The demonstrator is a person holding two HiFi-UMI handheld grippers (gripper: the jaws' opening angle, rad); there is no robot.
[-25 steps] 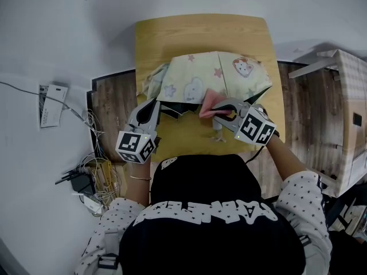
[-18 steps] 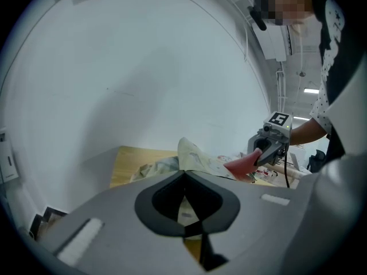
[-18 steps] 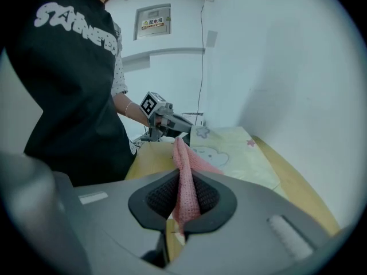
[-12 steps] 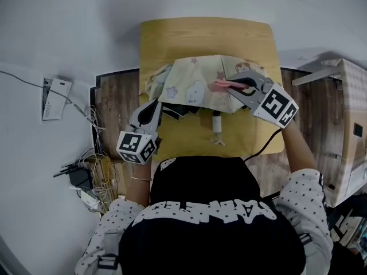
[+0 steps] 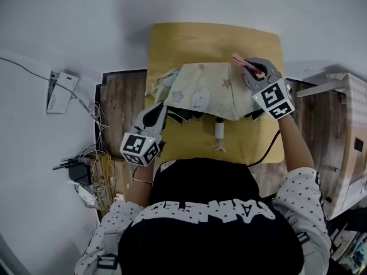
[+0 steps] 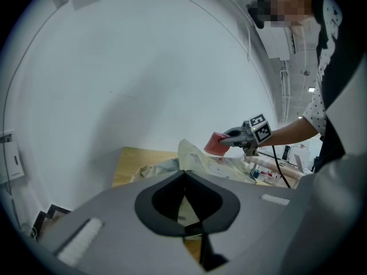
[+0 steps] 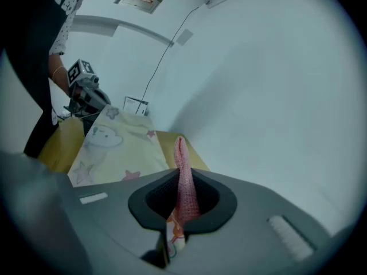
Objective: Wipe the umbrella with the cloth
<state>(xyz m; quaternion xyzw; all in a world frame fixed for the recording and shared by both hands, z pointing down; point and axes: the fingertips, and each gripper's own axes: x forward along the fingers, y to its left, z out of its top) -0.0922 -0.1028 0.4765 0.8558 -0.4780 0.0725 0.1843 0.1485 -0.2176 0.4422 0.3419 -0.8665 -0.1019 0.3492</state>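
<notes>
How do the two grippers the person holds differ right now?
The right gripper clamps a pink cloth; the left gripper is shut without any cloth. The right gripper sits at the umbrella's far right side, the left gripper at its near left edge. Both are shut.

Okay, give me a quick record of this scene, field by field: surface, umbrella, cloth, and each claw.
surface: wooden table
umbrella: pale yellow umbrella with cartoon prints, lying partly open on the table, handle on the near side
cloth: pink cloth, by the canopy's far right corner
left claw: left claw shut, apparently pinching the umbrella's near left rim
right claw: right claw shut on the cloth, which sticks out past its tips
</notes>
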